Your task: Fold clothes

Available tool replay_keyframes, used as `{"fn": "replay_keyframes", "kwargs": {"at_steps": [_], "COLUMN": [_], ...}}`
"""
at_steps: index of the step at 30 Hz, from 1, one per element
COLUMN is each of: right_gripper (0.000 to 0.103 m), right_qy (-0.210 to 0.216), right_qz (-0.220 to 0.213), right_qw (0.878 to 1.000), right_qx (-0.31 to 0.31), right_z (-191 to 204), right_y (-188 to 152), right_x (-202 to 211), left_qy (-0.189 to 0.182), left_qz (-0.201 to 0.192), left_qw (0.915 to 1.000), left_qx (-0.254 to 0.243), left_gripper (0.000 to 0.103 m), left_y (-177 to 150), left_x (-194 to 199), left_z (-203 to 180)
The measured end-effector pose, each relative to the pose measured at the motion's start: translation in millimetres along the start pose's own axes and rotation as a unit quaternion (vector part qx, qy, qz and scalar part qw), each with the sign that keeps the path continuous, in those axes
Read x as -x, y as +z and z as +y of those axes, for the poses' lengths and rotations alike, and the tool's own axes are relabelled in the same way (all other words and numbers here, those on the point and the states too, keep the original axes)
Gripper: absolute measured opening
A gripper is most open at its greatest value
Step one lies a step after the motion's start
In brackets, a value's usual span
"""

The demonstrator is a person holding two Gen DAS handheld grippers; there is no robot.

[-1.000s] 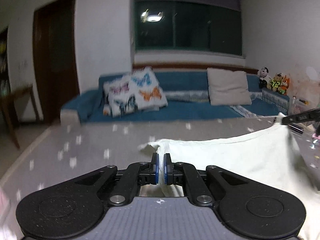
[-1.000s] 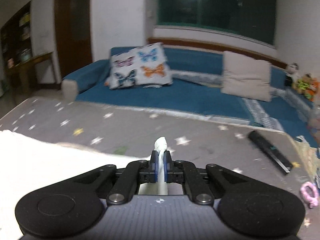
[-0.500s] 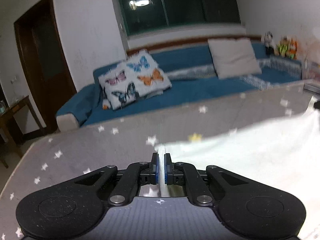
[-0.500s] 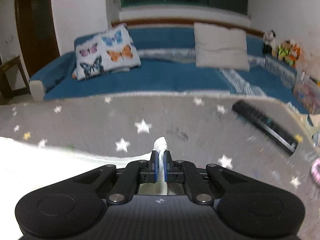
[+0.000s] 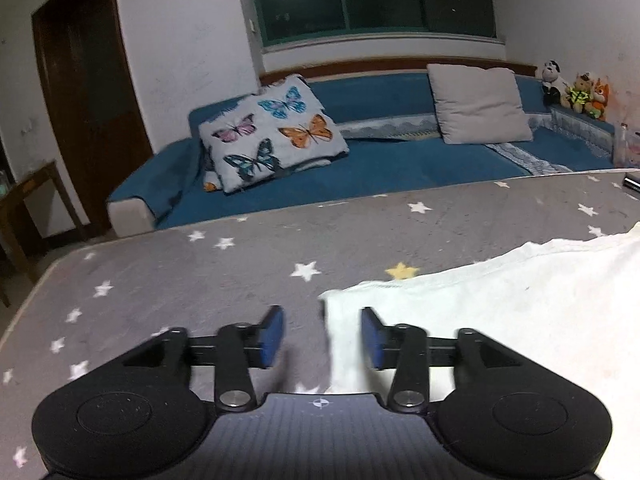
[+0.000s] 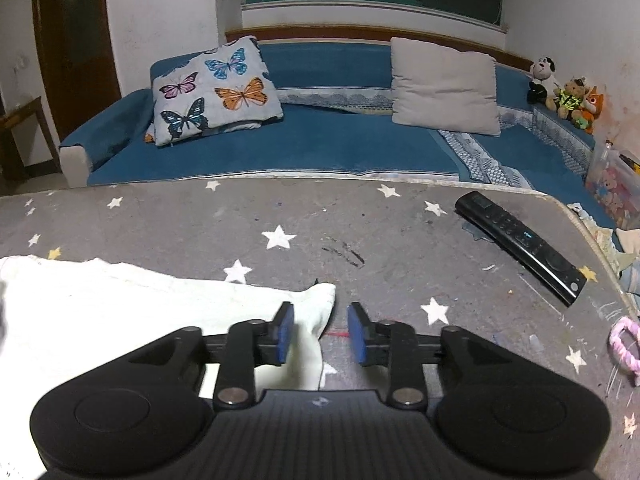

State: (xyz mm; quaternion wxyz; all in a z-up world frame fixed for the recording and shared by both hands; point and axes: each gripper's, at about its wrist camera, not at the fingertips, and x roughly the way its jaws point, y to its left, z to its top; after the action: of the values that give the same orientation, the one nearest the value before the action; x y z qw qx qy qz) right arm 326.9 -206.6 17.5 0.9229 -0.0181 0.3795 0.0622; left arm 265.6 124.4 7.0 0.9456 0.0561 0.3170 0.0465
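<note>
Lying flat on the grey star-printed tabletop (image 6: 360,216), the white garment (image 5: 520,320) spread between the two tools, its far hem running roughly parallel to the tabletop's far edge and well short of it. One corner of the cloth (image 6: 316,300) sat between the blue pads of the right tool (image 6: 320,330), whose jaws were opening, with neither pad pressing the fabric. The opposite corner lay between the pads of the left tool (image 5: 322,334), whose jaws were likewise opening; the cloth edge stood nearer the right-hand pad (image 5: 370,338) and appeared free of both. Toward the tabletop's right edge lay a black remote control (image 6: 520,246), well apart from the garment, and a pink braided loop (image 6: 624,344) closer to the near right corner. Beyond the far edge stood a blue sofa (image 6: 320,148) with a butterfly cushion (image 6: 212,88).

Risks, as judged: fabric could cling to a pad as the tools withdraw, dragging a corner back and spoiling the laid fold; the hem looked slightly uneven, so the next fold might come out skewed unless smoothed first.
</note>
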Motion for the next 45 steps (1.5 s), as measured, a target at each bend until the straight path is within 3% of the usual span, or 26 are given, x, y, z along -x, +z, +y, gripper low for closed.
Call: {"fn": "replay_keyframes", "kwargs": {"at_steps": [3,5,6,8,11,15,18,22,29,34,40,45], "right_gripper": [0.032,0.032,0.032,0.033,0.033,0.037,0.037,0.038,0.038,0.038,0.037,0.037], "right_qy": [0.005,0.008,0.010,0.013,0.018,0.022,0.021,0.019,0.018,0.038,0.065,0.044], "right_qz": [0.003,0.004,0.005,0.006,0.006,0.014,0.015,0.011,0.006,0.034,0.066,0.049], "right_qw": [1.000,1.000,1.000,1.000,1.000,0.999,0.999,0.999,0.998,0.995,0.992,0.995], "right_qx": [0.009,0.011,0.011,0.013,0.017,0.027,0.034,0.042,0.053,0.087,0.085,0.078], "right_z": [1,0,0,-1,-4,-7,-10,-16,-16,0,14,19], "right_y": [-2,-3,-3,-4,-7,-14,-20,-25,-35,-70,-113,-127], "right_x": [3,5,5,8,16,31,51,80,124,136,128,123], "left_qy": [-0.008,-0.018,-0.025,-0.039,-0.029,0.004,0.002,-0.010,-0.038,-0.059,-0.056,-0.038], "left_qz": [0.011,0.020,0.018,0.009,-0.022,-0.008,-0.005,-0.009,-0.006,-0.001,0.008,0.015], "left_qw": [0.9997,0.9991,0.9988,0.9981,0.9980,0.9990,0.9991,0.9995,0.9993,0.9983,0.9984,0.9991], "left_qx": [0.020,0.032,0.037,0.047,0.051,0.043,0.041,0.027,0.002,-0.006,-0.009,0.016], "left_gripper": [0.047,0.029,0.009,0.007,0.007,0.011,0.025,0.034,0.034,0.034,0.034,0.033], "left_y": [7,9,10,11,14,13,11,6,-26,-70,-110,-130], "left_x": [-15,-24,-25,-25,-17,-19,-6,23,81,125,151,158], "left_z": [2,4,5,7,9,8,8,5,-4,-9,-16,-7]}}
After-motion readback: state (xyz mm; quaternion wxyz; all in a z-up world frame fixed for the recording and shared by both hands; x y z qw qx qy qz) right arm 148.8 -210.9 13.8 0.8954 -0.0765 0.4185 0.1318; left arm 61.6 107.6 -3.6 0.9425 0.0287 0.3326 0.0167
